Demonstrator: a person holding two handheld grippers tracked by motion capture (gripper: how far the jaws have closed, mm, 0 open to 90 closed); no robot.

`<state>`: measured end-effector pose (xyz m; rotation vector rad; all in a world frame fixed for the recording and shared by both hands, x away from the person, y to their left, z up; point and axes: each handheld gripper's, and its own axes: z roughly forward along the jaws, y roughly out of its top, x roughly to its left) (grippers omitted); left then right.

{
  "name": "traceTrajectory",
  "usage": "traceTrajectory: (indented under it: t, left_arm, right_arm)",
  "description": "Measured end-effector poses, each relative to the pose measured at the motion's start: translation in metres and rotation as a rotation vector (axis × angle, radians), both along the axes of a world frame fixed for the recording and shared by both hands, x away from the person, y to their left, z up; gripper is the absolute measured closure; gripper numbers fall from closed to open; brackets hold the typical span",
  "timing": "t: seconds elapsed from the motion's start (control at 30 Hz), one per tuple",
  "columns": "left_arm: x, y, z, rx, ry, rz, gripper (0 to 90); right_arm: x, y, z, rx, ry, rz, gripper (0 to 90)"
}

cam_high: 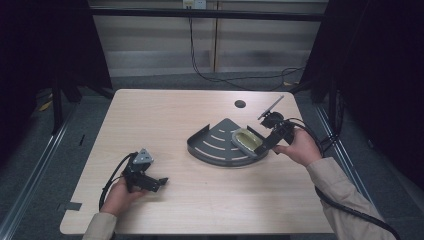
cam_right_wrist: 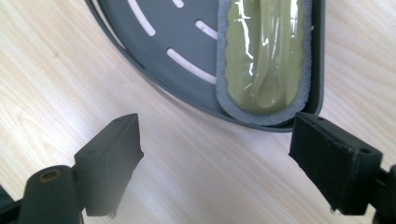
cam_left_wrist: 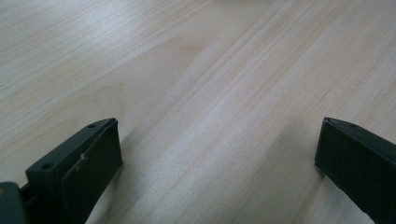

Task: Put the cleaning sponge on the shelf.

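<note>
Right gripper view: right tongs (cam_right_wrist: pixel 215 149) agape beside tray (cam_right_wrist: pixel 159 42)

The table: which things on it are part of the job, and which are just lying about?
In the job:
- dark grey slotted fan-shaped tray
- grey-edged olive-green oval pad in that tray
- right gripper, open beside it

Lying about:
- left gripper, open over bare wooden table
- round black hole

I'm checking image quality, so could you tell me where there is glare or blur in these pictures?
Right gripper view: white glare streaks on the green sponge in the grey tray, near claw tips soft. Left gripper view: sheen on the table. High view: dim, dark surroundings.
</note>
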<state>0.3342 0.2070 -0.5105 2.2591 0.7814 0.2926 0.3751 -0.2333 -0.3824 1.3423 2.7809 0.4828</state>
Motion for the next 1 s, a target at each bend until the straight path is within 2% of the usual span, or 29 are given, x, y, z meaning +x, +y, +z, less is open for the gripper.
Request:
traceTrajectory:
  t: [0.2,0.27,0.43,0.53,1.0]
  left_arm:
    - [0.0,0.0,0.0,-0.001,0.0,0.0,0.0]
    - [0.0,0.0,0.0,0.0,0.0,0.0,0.0]
    - [0.0,0.0,0.0,0.0,0.0,0.0,0.0]
    - [0.0,0.0,0.0,0.0,-0.002,-0.001,0.0]
    - [0.0,0.0,0.0,0.0,-0.003,-0.002,0.0]
  right_arm:
    - [-0.009,-0.005,-0.004,0.01,-0.002,0.014,16.4]
    - [-0.013,-0.006,-0.005,-0.004,-0.006,0.012,17.0]
    - [-0.021,-0.012,-0.01,-0.002,0.001,0.018,16.8]
    - [-0.025,-0.016,-0.013,0.013,-0.001,0.016,16.8]
    - [-0.048,-0.032,-0.036,0.025,0.015,0.012,17.4]
